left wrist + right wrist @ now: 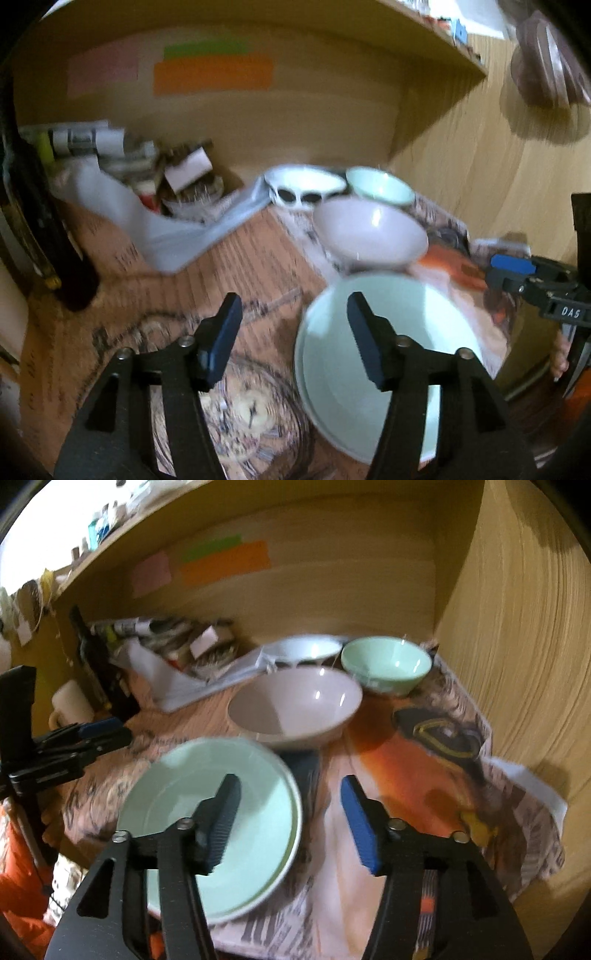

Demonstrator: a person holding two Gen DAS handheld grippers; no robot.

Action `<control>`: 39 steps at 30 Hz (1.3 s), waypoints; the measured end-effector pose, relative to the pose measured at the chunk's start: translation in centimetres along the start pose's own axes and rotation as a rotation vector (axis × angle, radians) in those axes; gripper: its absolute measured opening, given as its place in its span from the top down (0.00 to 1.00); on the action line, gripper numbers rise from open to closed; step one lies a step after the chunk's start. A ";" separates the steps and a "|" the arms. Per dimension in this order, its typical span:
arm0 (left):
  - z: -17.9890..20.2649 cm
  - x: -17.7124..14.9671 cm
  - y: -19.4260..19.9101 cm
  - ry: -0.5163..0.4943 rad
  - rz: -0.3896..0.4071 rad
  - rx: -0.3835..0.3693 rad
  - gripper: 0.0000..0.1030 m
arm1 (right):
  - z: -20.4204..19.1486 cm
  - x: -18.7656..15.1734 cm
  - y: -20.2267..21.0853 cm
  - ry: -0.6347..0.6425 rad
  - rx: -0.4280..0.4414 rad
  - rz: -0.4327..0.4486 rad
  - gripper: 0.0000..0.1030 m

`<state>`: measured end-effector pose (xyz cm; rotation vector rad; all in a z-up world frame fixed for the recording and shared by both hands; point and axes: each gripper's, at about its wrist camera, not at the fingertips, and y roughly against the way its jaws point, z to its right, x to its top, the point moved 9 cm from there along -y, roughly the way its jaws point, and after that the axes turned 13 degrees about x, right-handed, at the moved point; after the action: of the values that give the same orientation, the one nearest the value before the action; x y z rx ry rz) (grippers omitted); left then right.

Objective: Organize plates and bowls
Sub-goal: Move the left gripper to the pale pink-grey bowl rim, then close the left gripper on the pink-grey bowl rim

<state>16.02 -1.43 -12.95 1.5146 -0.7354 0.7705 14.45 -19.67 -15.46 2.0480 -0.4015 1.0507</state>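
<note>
A pale green plate [417,317] [177,790] lies on the patterned cloth, seemingly on top of a second like plate. Behind it stand a pinkish-white bowl [369,229] [295,705], a green bowl [380,184] [386,664] and a white bowl with black spots [303,184] [306,648]. My left gripper [294,301] [103,734] hangs open above the plate's left rim, its pads touching nothing. My right gripper [290,780] [513,269] hangs open above the plate's right rim, also holding nothing.
A dark bottle [51,221] and a white mug [70,701] stand at the left. Papers and boxes [177,173] pile up at the back left. A wooden wall [517,646] closes the right side, and a shelf [424,40] runs overhead.
</note>
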 end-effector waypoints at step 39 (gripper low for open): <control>6.8 3.9 -16.2 -0.055 -0.317 -0.172 0.71 | 9.3 2.9 -12.0 -0.172 0.038 -0.127 0.72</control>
<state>31.85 -7.02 -19.44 1.4542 -0.5684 0.4183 28.25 -18.84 -22.44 2.1754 -0.3357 0.8146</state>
